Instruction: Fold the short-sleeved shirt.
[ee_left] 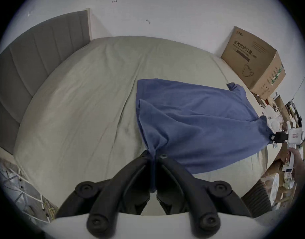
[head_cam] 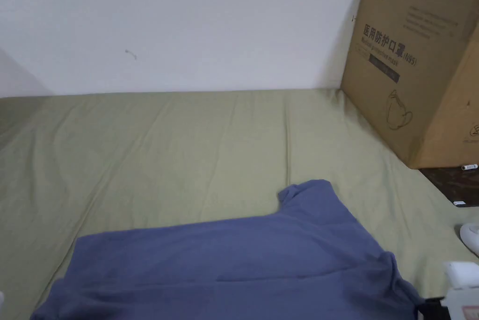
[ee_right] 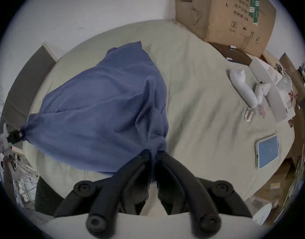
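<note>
Item: blue short-sleeved cotton shirt (head_cam: 243, 260), spread across the near part of the olive-green bedsheet (head_cam: 163, 148), its near edge lifted and stretched between the left gripper (ee_left: 154, 154) and right gripper (ee_right: 153, 154), each with jaws closed on a bunched corner. Step, as judged: opening fold; the next move calls for carrying both corners evenly toward the far edge. The right gripper view adds a blue-screened tablet (ee_right: 267, 150) near right; the head view adds the brown cardboard box (head_cam: 416, 63) far right.

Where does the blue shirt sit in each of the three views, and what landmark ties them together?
Head view: blue shirt along the bottom, centre.
Left gripper view: right of centre.
Right gripper view: left of centre.
Shared landmark: the cardboard box against the wall, upper right in every view.
</note>
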